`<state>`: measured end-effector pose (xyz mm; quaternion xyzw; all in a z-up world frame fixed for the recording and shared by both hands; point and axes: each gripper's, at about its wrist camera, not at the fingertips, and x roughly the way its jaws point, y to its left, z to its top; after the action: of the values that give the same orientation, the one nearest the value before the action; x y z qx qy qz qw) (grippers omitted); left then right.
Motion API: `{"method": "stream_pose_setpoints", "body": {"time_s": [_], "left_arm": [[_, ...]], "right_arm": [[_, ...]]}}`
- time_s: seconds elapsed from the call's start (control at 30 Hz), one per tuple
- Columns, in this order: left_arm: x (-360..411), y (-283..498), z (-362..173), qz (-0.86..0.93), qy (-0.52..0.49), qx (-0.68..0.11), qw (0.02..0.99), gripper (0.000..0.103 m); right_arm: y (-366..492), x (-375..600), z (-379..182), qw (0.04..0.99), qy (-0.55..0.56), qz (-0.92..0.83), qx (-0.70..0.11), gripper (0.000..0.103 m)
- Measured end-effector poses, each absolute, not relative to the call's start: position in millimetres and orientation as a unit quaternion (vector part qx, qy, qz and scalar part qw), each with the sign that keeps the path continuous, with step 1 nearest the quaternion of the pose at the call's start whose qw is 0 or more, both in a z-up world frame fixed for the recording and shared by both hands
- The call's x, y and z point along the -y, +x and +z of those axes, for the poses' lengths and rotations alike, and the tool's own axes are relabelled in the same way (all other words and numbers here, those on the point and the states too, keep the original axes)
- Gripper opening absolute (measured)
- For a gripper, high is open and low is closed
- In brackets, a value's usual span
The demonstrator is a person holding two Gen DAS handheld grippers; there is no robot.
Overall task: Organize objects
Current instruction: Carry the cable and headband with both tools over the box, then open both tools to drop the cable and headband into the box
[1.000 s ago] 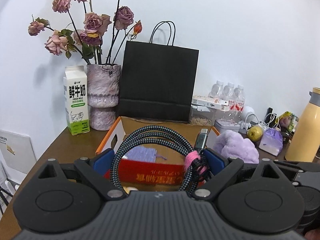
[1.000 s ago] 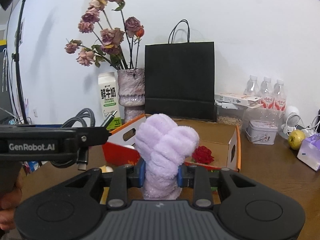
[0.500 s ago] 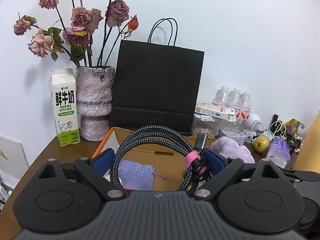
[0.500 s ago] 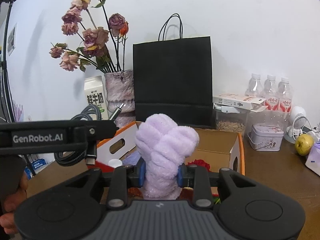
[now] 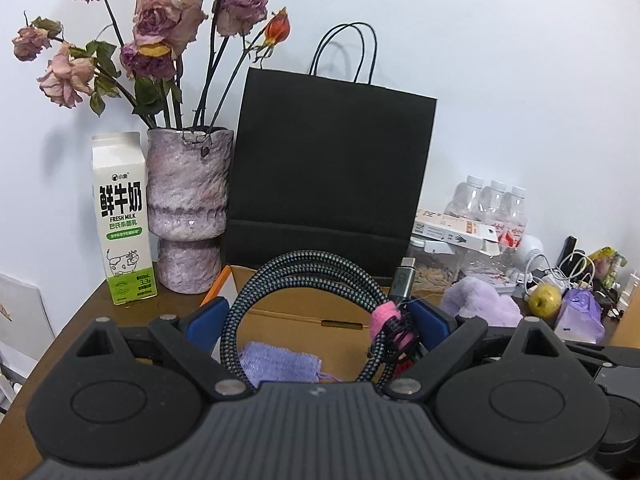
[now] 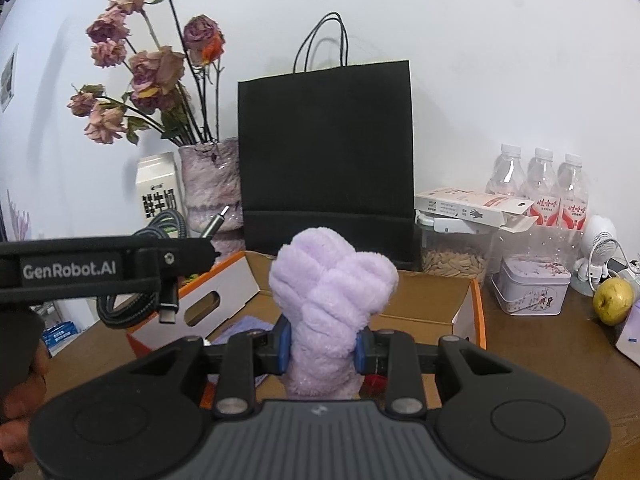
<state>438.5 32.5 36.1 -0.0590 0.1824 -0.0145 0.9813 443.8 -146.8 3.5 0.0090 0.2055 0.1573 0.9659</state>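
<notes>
Item 1: my left gripper (image 5: 316,320) pinches a coiled cable (image 5: 304,276), above the box (image 5: 308,300). Item 2: my right gripper (image 6: 322,346) pinches a plush (image 6: 332,292); box (image 6: 432,292) at 12 o'clock.

Plain white wall (image 5: 500,60) behind brown wooden table (image 6: 532,344); soft even light.

A lilac plush item (image 6: 332,280) is noted. The coiled cable (image 5: 304,280) is braided in black and grey-teal, bound by a pink strap (image 5: 390,322). The cardboard box (image 6: 460,300) is brown inside, with white outer walls and orange edges. A black paper bag (image 5: 332,168), a mottled pink-purple vase (image 5: 188,204), a white-and-green milk carton (image 5: 122,220) and a yellow-green fruit (image 6: 614,300) are recorded. A lavender cloth pouch (image 5: 280,366) is seen.
</notes>
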Motion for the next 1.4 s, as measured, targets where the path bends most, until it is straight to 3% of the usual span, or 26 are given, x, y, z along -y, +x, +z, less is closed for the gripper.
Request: {"method": "stream_pose_setpoints", "body": {"time_s": [0.43,0.53,0.57,0.6,0.67,1.4], "left_arm": [[-35,488,20,-0.018,-0.049,-0.211,0.976,0.099],[-31,493,15,-0.020,-0.044,-0.207,0.977,0.103],[-31,494,15,-0.017,-0.041,-0.208,0.977,0.103],[-32,495,14,-0.014,-0.042,-0.210,0.977,0.103],[-34,497,14,-0.009,-0.048,-0.214,0.976,0.103],[-30,466,26,-0.007,-0.049,-0.209,0.977,0.103]], "right_arm": [[496,152,-19,0.961,0.011,0.142,-0.236,0.030],[502,150,-23,0.961,0.005,0.137,-0.240,0.048],[503,150,-25,0.962,0.003,0.131,-0.241,0.062],[505,150,-26,0.963,0.002,0.122,-0.242,0.083],[506,153,-28,0.965,0.003,0.104,-0.241,0.103],[480,154,-11,0.965,-0.006,0.112,-0.235,0.103]]}}
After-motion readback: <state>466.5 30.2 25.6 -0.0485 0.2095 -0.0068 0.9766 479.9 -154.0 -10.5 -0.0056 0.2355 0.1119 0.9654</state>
